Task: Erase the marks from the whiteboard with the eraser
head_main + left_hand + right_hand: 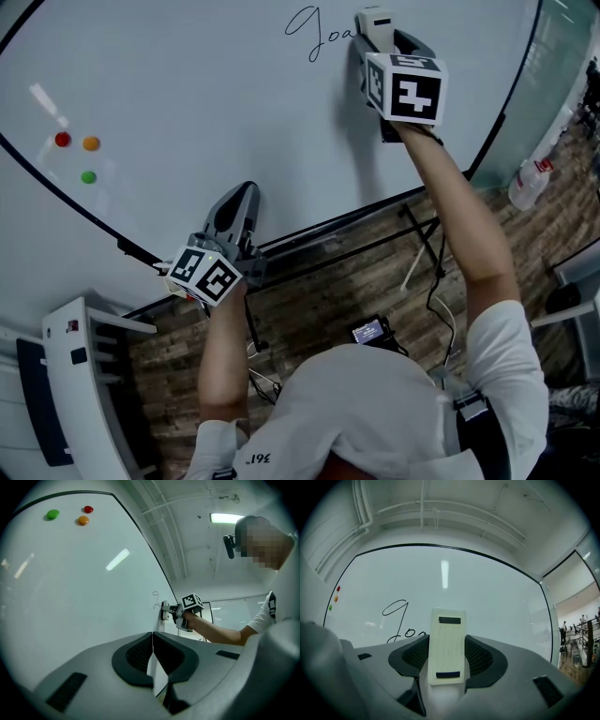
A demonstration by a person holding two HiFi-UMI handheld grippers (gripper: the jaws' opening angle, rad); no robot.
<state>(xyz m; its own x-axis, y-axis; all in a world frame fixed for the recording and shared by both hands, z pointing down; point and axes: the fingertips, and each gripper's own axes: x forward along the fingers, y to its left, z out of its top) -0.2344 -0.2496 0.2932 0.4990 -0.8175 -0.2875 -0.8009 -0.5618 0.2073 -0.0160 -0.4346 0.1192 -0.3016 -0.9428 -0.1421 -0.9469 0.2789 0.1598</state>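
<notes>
Eraser (447, 646), cream, clamped between the jaws of the right claw (447, 660) and set against the whiteboard (206, 94) at the right end of the handwritten marks (314, 33). Left claw (153, 656): jaws together, empty, near the board's lower edge.

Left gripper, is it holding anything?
No, the left gripper has its jaws pressed together with nothing between them.

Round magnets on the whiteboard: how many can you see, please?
3, clustered on the white whiteboard, left in the head view: red round magnet, orange round magnet beside it, green round magnet below. None seems hidden.
</notes>
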